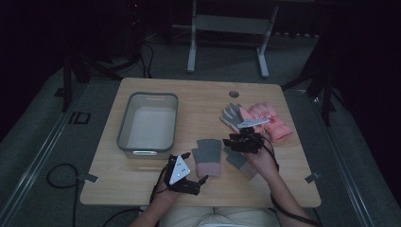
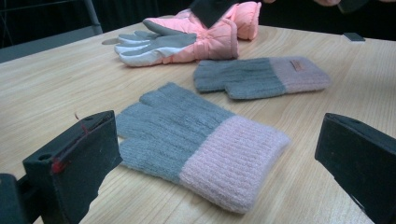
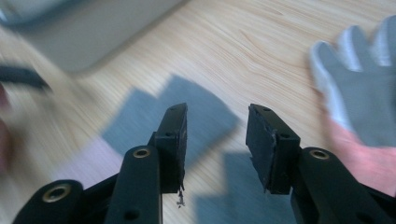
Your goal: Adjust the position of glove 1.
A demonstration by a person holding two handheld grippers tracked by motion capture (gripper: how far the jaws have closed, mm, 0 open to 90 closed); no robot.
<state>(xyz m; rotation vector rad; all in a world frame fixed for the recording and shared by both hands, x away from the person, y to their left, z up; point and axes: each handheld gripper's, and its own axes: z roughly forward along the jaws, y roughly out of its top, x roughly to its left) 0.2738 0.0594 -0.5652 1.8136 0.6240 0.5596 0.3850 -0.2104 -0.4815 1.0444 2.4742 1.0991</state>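
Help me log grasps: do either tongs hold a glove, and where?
Neither: left tongs and right tongs are open, empty.

1. On the table [image 1: 142, 182], at the left half: a bin [image 1: 148, 124], standing near the far-left part.
2. Right of the bin, near the front edge: a knit glove [image 1: 208, 157], lying flat.
3. Just right of that one: a second knit glove [image 1: 240, 162], partly under the right gripper [image 1: 244, 141].
4. Behind the second knit glove, toward the far right: a pair of padded gloves [image 1: 257, 119], lying one beside the other and touching.
5. At the front edge, before the bin and left of the first knit glove: the left gripper [image 1: 197, 185].
6. Behind all, near the far edge: a round hole [image 1: 234, 93] in the table.
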